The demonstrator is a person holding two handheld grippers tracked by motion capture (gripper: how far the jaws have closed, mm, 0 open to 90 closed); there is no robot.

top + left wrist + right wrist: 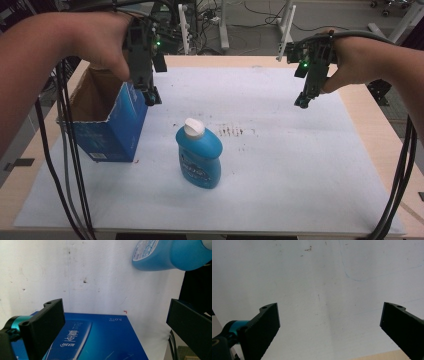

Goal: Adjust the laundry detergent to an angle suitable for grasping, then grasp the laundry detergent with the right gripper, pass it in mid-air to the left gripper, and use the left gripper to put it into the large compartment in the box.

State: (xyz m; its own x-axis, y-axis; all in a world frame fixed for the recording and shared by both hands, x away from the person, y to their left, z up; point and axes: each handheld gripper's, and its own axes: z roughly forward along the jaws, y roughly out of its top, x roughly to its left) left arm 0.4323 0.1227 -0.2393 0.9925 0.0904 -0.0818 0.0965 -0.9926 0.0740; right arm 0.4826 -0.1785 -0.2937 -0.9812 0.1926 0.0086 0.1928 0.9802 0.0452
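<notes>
Two hand-held grippers over a table with a white sheet (pixel 280 165). The landmark is the blue box (pixel 112 125), which stands open-topped at the sheet's left edge. A blue bottle (pixel 199 155) with a white cap (pixel 194 128) stands upright just right of the box and a little nearer the person, apart from it.

The left gripper (pixel 152 96) hangs above the box's far right corner, jaws spread wide and holding nothing. In the left gripper view the box's printed face (pixel 95 340) lies directly below the gap between the jaws, and the bottle (pixel 165 255) appears beyond it. The right gripper (pixel 303 102) hovers well to the right of the box, past the bottle, over bare sheet; its jaws are likewise released and empty, as the right gripper view shows.

The step in hand appears to be taking hold of the box with the left gripper, probably to steady it while the bottle is packed. To do this well, the gripper should descend straight, one jaw inside the wall and one outside, and close near the corner where the cardboard is stiffest. A grip at mid-wall could buckle the thin panel; a tilted approach could push the light box across the sheet. The right gripper should take the bottle at its narrower upper body, below the cap, keeping it upright.
</notes>
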